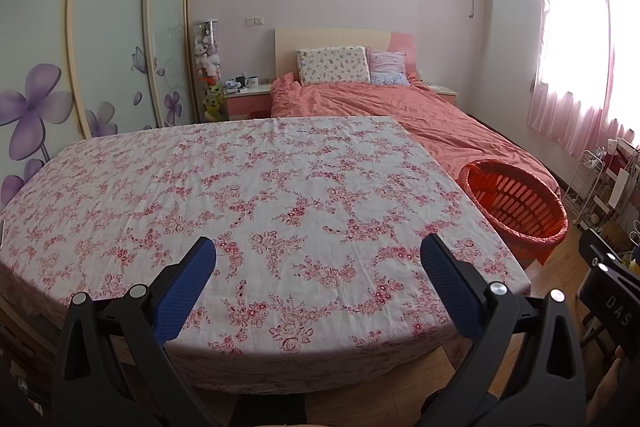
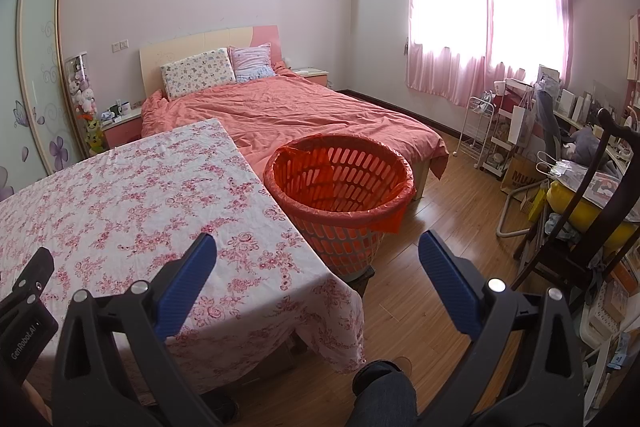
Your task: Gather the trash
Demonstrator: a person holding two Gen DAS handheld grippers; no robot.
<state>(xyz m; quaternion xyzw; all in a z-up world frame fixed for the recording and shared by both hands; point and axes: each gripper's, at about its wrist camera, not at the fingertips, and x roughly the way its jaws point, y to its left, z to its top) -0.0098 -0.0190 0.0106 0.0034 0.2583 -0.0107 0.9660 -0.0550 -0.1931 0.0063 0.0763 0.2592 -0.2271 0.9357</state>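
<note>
Surface: floral-clothed surface [image 1: 260, 195] is filling frame centre.
Basket: red-lined basket [image 2: 340, 195] is standing right of it, holding only its liner.
Left hand-held gripper [image 1: 318, 257]: gaping wide, gripping nothing.
Right hand-held gripper [image 2: 318, 255]: likewise.

Left wrist view: low at the near edge of the pink floral-clothed table [image 1: 256, 195], facing far. Right wrist view: further right, sharing table [image 2: 132, 203], orange slatted plastic basket [image 2: 340, 183] and coral-quilted bed [image 2: 304, 111].

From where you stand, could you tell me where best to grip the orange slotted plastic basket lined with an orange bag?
Probably the orange slotted plastic basket by its near rim, from above with the right gripper: it stands upright and open-topped, and the rolled rim offers a thin edge.
</note>
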